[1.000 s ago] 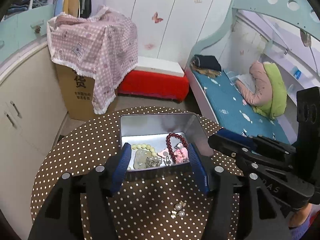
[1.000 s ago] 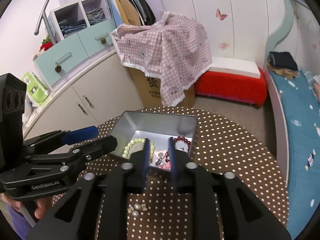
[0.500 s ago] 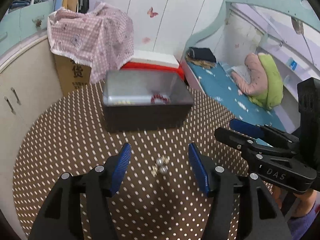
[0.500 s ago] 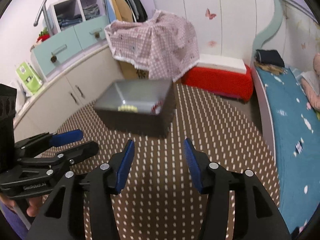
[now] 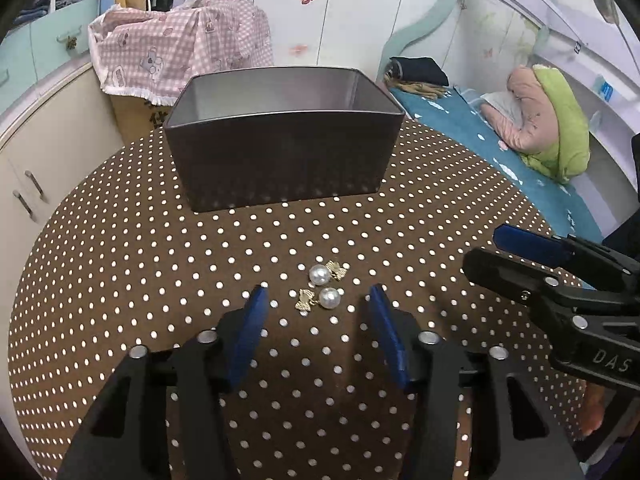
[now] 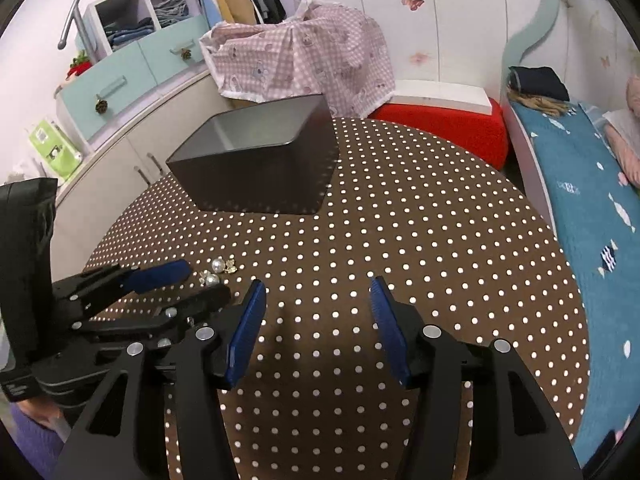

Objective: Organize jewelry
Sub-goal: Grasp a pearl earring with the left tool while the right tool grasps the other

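Note:
Two pearl earrings (image 5: 323, 286) with gold bows lie on the brown dotted table (image 5: 120, 264), just ahead of my left gripper (image 5: 316, 300), which is open and low over the table. They also show in the right wrist view (image 6: 216, 271), beside the left gripper's fingers (image 6: 160, 274). A grey metal tin (image 5: 280, 152) stands behind them; its contents are hidden from this low angle. The tin also shows in the right wrist view (image 6: 256, 168). My right gripper (image 6: 316, 292) is open and empty over the table's right part.
The round table's edge curves close on all sides. Beyond it are a box under a pink checked cloth (image 5: 180, 48), white cabinets (image 5: 40, 152), a red stool (image 6: 440, 120) and a bed with a teal cover (image 5: 500, 152).
Both grippers pulled back from the tin and dropped low to the table. The right gripper opened wide. The earrings now lie right in front of the left gripper's fingers.

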`<state>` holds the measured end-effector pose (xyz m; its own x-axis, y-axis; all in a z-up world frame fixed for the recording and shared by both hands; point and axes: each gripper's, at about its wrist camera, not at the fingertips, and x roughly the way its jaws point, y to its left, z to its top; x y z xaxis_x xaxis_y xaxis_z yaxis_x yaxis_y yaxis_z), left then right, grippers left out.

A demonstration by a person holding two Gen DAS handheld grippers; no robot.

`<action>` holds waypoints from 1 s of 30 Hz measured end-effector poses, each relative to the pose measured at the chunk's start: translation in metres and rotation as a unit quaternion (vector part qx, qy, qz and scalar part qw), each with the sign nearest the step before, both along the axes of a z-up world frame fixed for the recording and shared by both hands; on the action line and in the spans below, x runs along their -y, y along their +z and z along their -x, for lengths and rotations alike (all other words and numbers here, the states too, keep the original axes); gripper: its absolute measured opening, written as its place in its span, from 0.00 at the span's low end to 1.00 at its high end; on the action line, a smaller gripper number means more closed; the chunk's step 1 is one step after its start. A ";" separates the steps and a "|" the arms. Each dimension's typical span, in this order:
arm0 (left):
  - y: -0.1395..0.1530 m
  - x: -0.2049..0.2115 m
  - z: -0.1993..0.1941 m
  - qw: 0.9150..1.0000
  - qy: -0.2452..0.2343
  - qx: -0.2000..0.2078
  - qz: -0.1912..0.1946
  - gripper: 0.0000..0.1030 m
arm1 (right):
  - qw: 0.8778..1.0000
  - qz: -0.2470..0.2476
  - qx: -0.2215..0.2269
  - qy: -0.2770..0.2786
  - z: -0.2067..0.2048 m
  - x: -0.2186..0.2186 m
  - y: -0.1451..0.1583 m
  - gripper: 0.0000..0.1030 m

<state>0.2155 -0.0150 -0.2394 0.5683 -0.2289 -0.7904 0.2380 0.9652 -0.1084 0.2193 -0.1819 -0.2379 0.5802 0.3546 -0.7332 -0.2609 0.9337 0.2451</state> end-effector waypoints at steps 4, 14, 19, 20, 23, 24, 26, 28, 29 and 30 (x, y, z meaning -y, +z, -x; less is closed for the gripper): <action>0.000 0.000 -0.004 1.000 -0.006 0.006 -0.017 0.26 | 1.000 -0.002 -0.002 0.002 -0.002 -0.002 -0.002 0.52; 0.002 -0.017 0.003 1.000 -0.016 0.018 -0.007 0.13 | 0.999 0.017 -0.003 0.031 -0.008 -0.032 -0.002 0.52; 0.004 -0.035 0.003 1.000 -0.003 0.019 0.001 0.13 | 0.998 0.039 -0.004 0.054 -0.014 -0.059 -0.006 0.52; 0.005 -0.038 0.002 1.000 0.000 0.020 0.004 0.13 | 0.997 0.043 -0.004 0.057 -0.015 -0.064 -0.007 0.52; 0.010 -0.050 0.000 1.000 0.008 0.025 0.014 0.13 | 0.997 0.051 -0.004 0.066 -0.018 -0.076 -0.009 0.52; 0.012 -0.053 0.000 0.999 0.009 0.025 0.017 0.13 | 0.996 0.054 -0.002 0.070 -0.020 -0.081 -0.009 0.51; 0.013 -0.058 -0.002 0.999 0.013 0.027 0.020 0.13 | 0.995 0.060 -0.002 0.075 -0.023 -0.089 -0.011 0.51; 0.014 -0.061 -0.003 0.999 0.013 0.028 0.024 0.13 | 0.995 0.061 -0.002 0.076 -0.026 -0.094 -0.012 0.51; 0.014 -0.063 -0.003 0.999 0.015 0.028 0.024 0.13 | 0.995 0.060 -0.003 0.076 -0.028 -0.096 -0.013 0.51; 0.014 -0.064 -0.004 0.999 0.014 0.028 0.025 0.13 | 0.995 0.058 -0.004 0.076 -0.029 -0.097 -0.014 0.48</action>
<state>0.2194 0.0486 -0.2258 0.6179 -0.2507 -0.7452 0.2173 0.9653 -0.1446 0.2486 -0.0850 -0.2519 0.5197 0.3499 -0.7794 -0.3999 0.9058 0.1401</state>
